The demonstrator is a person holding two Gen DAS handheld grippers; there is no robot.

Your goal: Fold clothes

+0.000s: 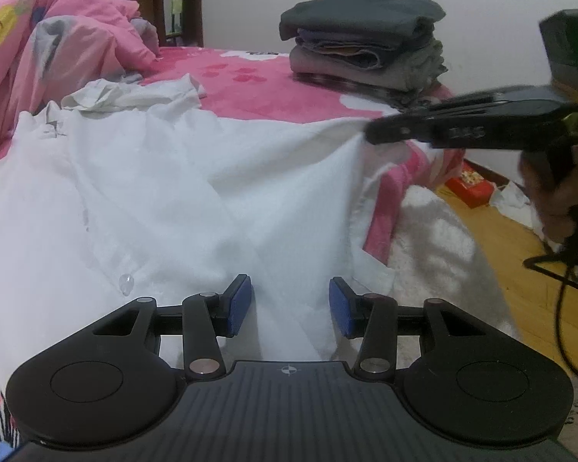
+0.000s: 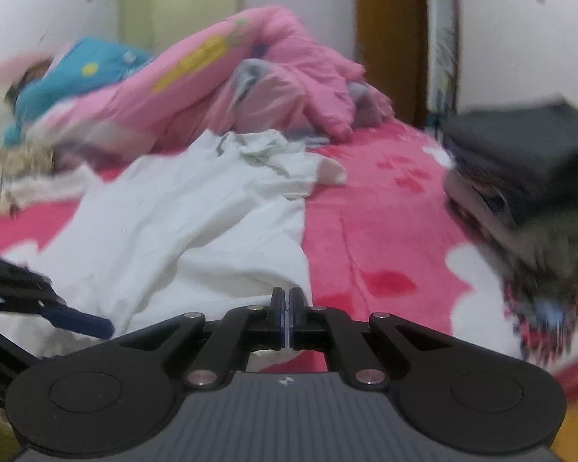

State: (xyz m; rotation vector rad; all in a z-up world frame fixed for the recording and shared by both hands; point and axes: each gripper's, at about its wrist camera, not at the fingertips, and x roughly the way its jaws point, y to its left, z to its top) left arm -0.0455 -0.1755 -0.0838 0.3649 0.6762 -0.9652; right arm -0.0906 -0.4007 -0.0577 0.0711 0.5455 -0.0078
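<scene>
Your left gripper (image 1: 291,306) stands apart, blue pads either side of a raised fold of the white shirt (image 1: 154,192), not pressing it. The shirt lies straight ahead of it and runs away up the bed (image 1: 273,88), collar end farthest, hem end nearest you. Your right gripper (image 2: 288,317) is together; a thin pale sliver shows between the pads, and in the left view its tip meets the shirt's right edge and draws it up taut, so I read it as pinching cloth. It's on the right edge, the left on the near hem. The shirt is white, buttoned, creased, spread loosely, collar rumpled. A folded stack (image 1: 366,38) sits well beyond, far right.
</scene>
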